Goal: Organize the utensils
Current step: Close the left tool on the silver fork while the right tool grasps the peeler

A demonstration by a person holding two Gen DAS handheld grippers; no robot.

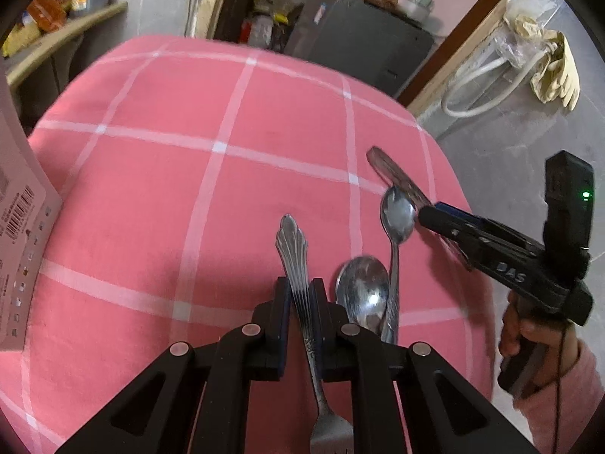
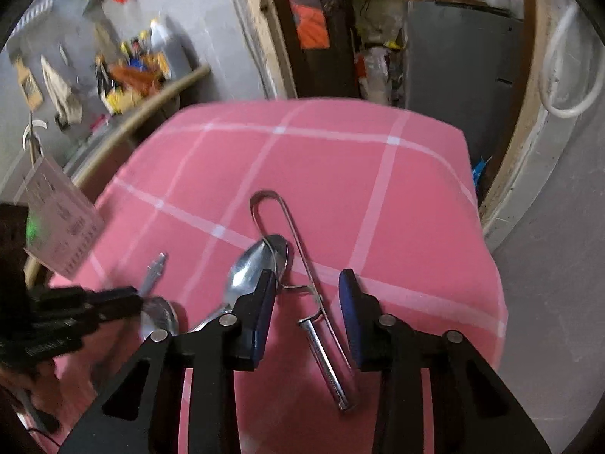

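Steel fork [image 1: 302, 302], fluted handle, pinched in left gripper [image 1: 300, 295] jaws.

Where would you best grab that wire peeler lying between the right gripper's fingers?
Probably at the two long parallel wires of the peeler, from above with one finger each side. It lies flat on the pink cloth, so only the narrow width fits the right gripper.

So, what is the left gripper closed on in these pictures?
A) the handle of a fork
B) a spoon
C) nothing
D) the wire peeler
A: in the left wrist view the left gripper pinches the ridged handle of the fork, whose tines show near the bottom edge, while both spoons lie beside it on the pink cloth.
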